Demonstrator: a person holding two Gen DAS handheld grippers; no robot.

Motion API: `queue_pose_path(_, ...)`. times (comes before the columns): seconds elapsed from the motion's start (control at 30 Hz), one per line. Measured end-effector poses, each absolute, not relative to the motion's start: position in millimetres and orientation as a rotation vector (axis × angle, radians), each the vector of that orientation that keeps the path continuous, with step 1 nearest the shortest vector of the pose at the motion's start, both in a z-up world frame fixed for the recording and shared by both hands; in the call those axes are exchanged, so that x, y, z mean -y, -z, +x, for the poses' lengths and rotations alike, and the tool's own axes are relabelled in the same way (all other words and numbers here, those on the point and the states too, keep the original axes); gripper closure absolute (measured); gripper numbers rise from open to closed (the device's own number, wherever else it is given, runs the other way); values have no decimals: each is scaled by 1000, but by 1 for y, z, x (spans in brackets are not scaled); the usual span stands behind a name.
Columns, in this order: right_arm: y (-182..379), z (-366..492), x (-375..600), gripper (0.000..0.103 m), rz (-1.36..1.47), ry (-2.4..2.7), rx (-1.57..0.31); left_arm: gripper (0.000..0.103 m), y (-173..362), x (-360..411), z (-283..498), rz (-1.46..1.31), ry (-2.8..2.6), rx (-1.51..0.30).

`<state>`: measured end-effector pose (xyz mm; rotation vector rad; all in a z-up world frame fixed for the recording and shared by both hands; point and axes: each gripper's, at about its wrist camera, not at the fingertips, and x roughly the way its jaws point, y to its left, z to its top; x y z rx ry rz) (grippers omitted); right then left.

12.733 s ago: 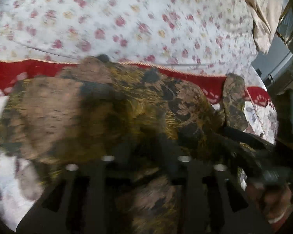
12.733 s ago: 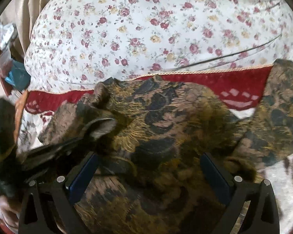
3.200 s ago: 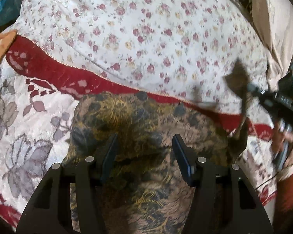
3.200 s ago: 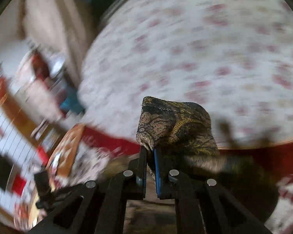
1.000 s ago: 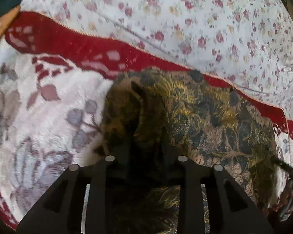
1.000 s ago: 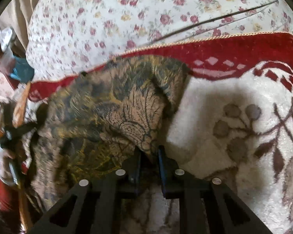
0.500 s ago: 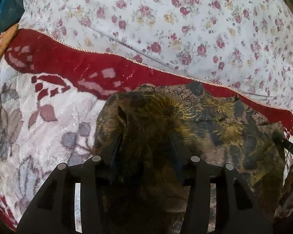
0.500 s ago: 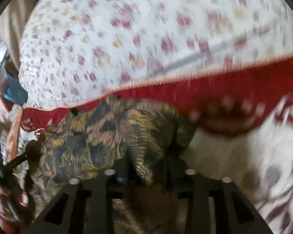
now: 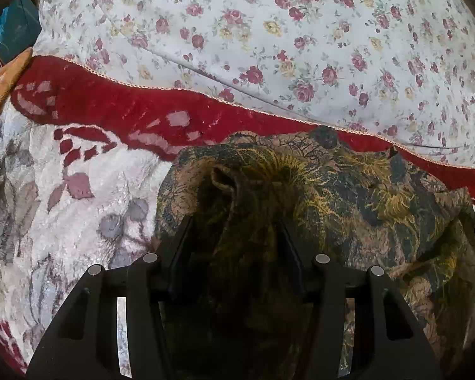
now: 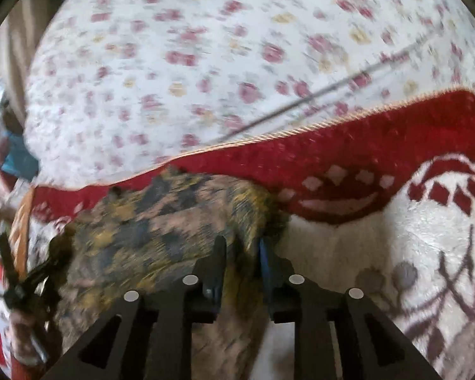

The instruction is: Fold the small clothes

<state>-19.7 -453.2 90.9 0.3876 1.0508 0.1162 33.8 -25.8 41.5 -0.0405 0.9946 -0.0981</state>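
Garment (image 9: 348, 196) first: a small brown cloth with gold and dark floral print lies bunched on the white-and-red blanket (image 9: 79, 221), its far edge over the blanket's red border. Nearest the left wrist camera, the left gripper (image 9: 234, 224) stands fairly wide with its jaws opening, a raised ridge of the cloth between the fingers but no longer pinched. In the right wrist view (blurred), the right gripper (image 10: 242, 247) is narrower, its jaws also opening, with the cloth's right-hand edge between them; I judge it is letting go too.

Both corners look just laid down, so the step in hand seems to be the release. To do it well, open fully before lifting, then back off along the fingers so no pad drags the fold out, and flatten that ridge. Beyond the cloth lies the rose-print sheet (image 9: 269, 47).
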Motion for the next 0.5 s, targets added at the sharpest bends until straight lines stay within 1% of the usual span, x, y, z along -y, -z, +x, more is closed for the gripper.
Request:
queue_pose_path(0.03,-98,-25,444,62,360,-147,-1047,51,-41,26,33,-38,96,-996)
queue_pose_path(0.07,-100,-26,437,50,345,-165,-1046,51,-41,27,32,-37,95,-997)
queue_pose_path(0.3,-104,-47,395,50,231,-266,-1068,51,-47,29,25,-36,98,-989)
queue_pose_path(0.5,-91,-66,374,49,40,-303,-1102,51,-50,31,20,-46,112,-994)
